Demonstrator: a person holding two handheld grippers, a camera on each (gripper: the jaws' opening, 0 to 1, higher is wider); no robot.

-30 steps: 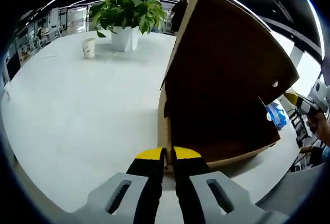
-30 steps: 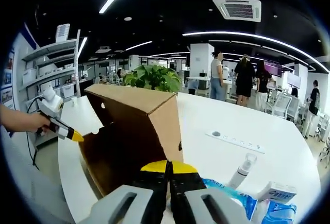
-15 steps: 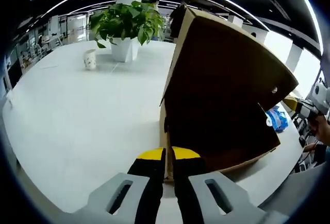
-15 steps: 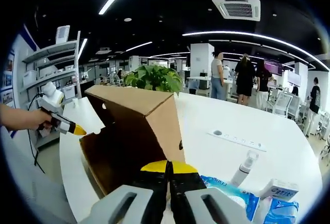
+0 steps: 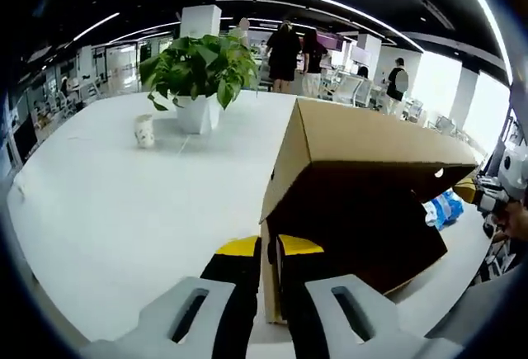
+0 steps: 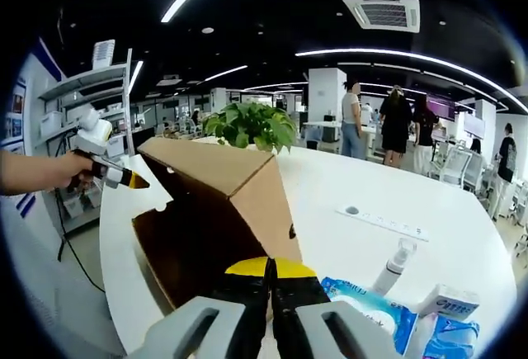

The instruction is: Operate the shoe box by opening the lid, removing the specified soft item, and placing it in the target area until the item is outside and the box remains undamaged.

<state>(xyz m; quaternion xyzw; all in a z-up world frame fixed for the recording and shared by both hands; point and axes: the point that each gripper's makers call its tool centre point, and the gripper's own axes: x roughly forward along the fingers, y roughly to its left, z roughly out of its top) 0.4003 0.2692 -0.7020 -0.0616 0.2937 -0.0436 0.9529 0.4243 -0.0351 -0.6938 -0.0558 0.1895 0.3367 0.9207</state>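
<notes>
A brown cardboard shoe box (image 5: 363,186) stands tipped on the white table (image 5: 124,202), its dark inside facing the left gripper view. My left gripper (image 5: 269,247) is shut on a cardboard edge of the box, which sits between its yellow tips. In the right gripper view, the box (image 6: 223,210) rises just past my right gripper (image 6: 271,268), whose jaws are pressed together at its lower corner edge. A hand holds the left gripper (image 6: 115,176) at the box's far flap. The right gripper (image 5: 495,186) appears by the box's right end. No soft item is visible inside.
A potted plant (image 5: 198,70) and a small cup (image 5: 144,130) stand at the table's far side. Blue soft packs (image 6: 363,309), a bottle (image 6: 392,264) and a tissue pack (image 6: 450,305) lie right of the box. People stand in the background.
The box has tipped, so its top panel now faces up in the left gripper view. In the right gripper view, the hand with the left gripper has risen. Both grippers stay clamped.
</notes>
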